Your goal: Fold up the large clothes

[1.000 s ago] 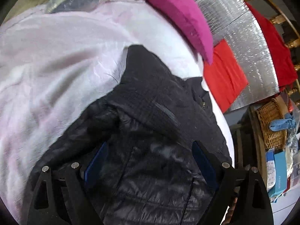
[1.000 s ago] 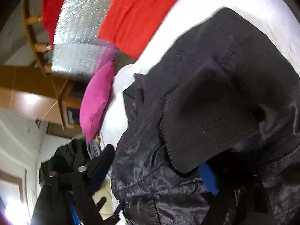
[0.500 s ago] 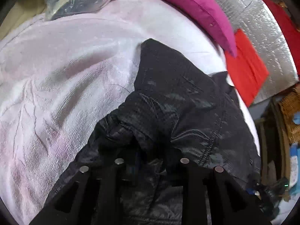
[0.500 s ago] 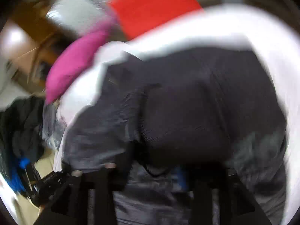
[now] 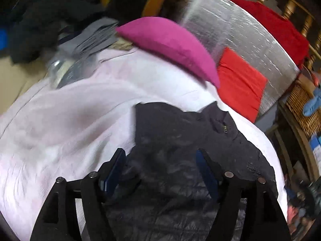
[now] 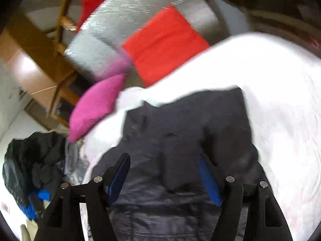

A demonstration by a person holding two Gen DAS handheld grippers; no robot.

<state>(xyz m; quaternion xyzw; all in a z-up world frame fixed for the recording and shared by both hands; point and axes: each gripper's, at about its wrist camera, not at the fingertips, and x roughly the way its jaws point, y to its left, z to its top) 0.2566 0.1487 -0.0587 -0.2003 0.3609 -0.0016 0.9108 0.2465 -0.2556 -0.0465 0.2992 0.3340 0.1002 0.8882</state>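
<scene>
Black jacket point(image 5: 180, 140) lying folded on the white-covered bed point(image 5: 60, 120), both the left hand-held gripper point(image 5: 160, 172) and right hand-held gripper point(image 6: 162, 174) just opened wide and empty above it; the slippery padded layers may spring apart once unweighted.

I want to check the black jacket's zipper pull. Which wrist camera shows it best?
The left wrist view: the zipper pull shows as a small metal tab near the collar of the black jacket on the white blanket. In the right wrist view the jacket is motion-blurred, with only a faint mark there.
</scene>
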